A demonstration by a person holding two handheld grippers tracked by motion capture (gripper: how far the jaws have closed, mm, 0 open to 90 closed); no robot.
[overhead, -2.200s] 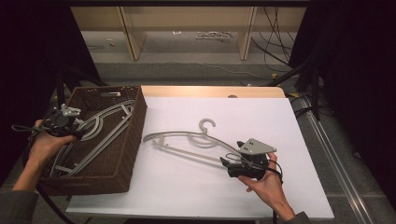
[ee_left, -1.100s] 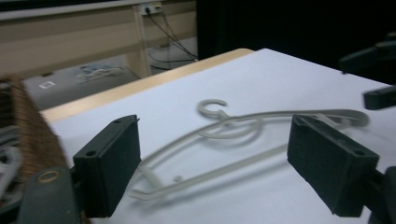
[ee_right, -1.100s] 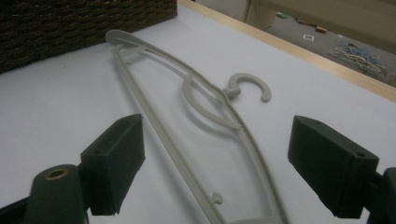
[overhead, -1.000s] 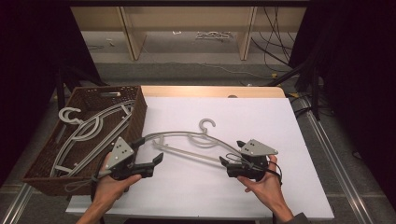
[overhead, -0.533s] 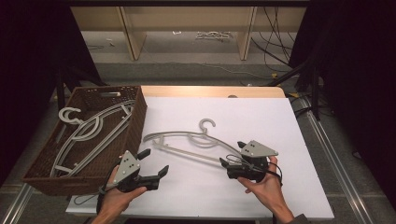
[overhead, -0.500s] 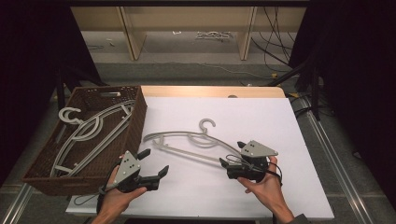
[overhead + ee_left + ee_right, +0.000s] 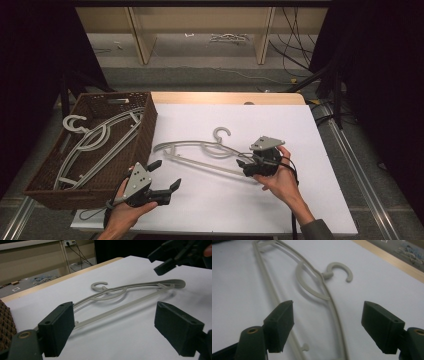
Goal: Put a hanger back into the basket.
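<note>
At left, a brown wicker basket (image 7: 145, 131) holds grey plastic hangers (image 7: 95, 145). My left gripper (image 7: 167, 176) hovers beside it over the white table (image 7: 300, 130), jaws spread wide, gripping nothing. A slim grey hanger (image 7: 200, 152) with a curved hook lies flat on the table ahead of it. My right gripper (image 7: 243, 163) straddles the hanger's right end, jaws wide and just closing a little, the pads not yet pressing it.
</note>
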